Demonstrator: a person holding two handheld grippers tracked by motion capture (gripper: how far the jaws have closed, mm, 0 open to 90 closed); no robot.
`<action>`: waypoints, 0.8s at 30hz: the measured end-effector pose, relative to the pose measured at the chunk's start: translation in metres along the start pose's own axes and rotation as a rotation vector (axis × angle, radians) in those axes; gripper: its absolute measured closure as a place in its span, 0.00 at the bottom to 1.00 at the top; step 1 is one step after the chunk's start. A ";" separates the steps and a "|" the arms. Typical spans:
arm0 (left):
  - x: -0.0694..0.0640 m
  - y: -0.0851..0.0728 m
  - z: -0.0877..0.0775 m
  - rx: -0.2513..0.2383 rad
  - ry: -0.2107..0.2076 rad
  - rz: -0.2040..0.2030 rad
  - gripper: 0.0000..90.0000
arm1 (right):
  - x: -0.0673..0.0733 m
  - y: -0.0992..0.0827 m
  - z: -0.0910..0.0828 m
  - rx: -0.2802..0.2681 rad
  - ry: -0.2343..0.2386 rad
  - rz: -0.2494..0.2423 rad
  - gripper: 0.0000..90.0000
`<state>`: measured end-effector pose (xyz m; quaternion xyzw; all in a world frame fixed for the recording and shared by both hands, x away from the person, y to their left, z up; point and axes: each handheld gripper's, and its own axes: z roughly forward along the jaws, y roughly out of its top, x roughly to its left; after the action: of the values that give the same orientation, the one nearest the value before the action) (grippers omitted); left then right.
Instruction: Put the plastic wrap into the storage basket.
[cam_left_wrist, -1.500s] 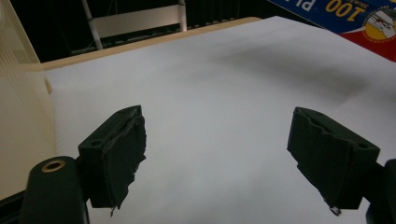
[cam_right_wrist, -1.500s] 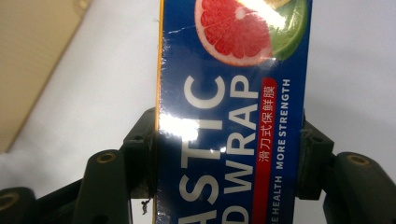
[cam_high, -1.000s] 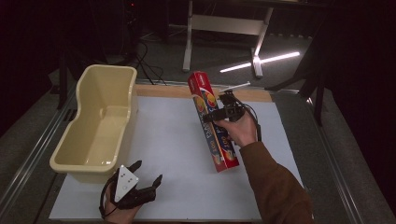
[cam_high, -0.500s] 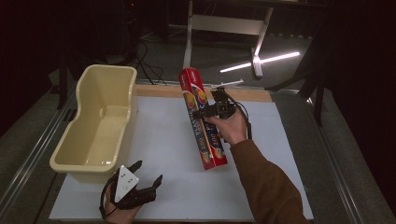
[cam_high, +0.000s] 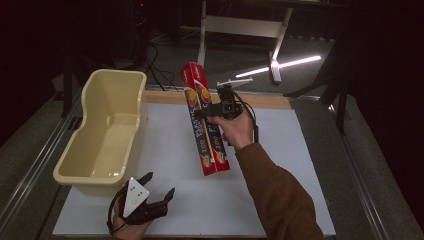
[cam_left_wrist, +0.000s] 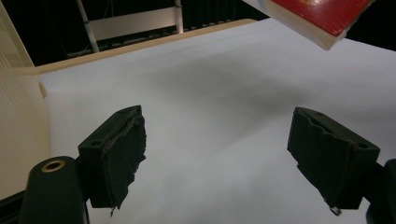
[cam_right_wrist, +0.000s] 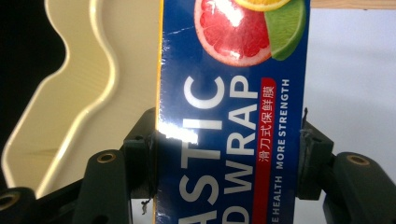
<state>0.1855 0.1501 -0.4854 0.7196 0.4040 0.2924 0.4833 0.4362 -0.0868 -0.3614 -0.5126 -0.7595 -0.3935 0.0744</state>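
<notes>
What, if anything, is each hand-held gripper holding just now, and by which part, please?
The right hand-held gripper clamps the plastic wrap box across its width, near mid-length. The left hand-held gripper is open and holds nothing.

Plastic wrap box (cam_right_wrist: 231, 116): glossy printed card, glare streak across the blue face. Tub (cam_high: 107, 135) at left: cream plastic, smooth, slight sheen. Bench (cam_high: 300, 165) top: matt white sheet (bare wood strip along far edge). Left tongs (cam_left_wrist: 233, 158) pads (cam_left_wrist: 116, 158): matt black, edges rough and frayed.
</notes>
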 end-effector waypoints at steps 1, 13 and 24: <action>0.000 0.000 0.000 0.000 -0.001 0.000 0.21 | 0.002 0.001 0.001 -0.003 0.005 0.004 0.44; 0.001 0.000 -0.001 -0.006 -0.003 -0.003 0.21 | 0.026 0.008 0.024 -0.017 0.076 0.047 0.44; -0.001 0.000 0.000 -0.005 -0.005 0.006 0.21 | 0.046 0.020 0.037 -0.055 0.163 0.126 0.44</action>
<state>0.1846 0.1492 -0.4856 0.7202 0.3997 0.2930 0.4855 0.4424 -0.0254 -0.3520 -0.5273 -0.7062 -0.4492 0.1466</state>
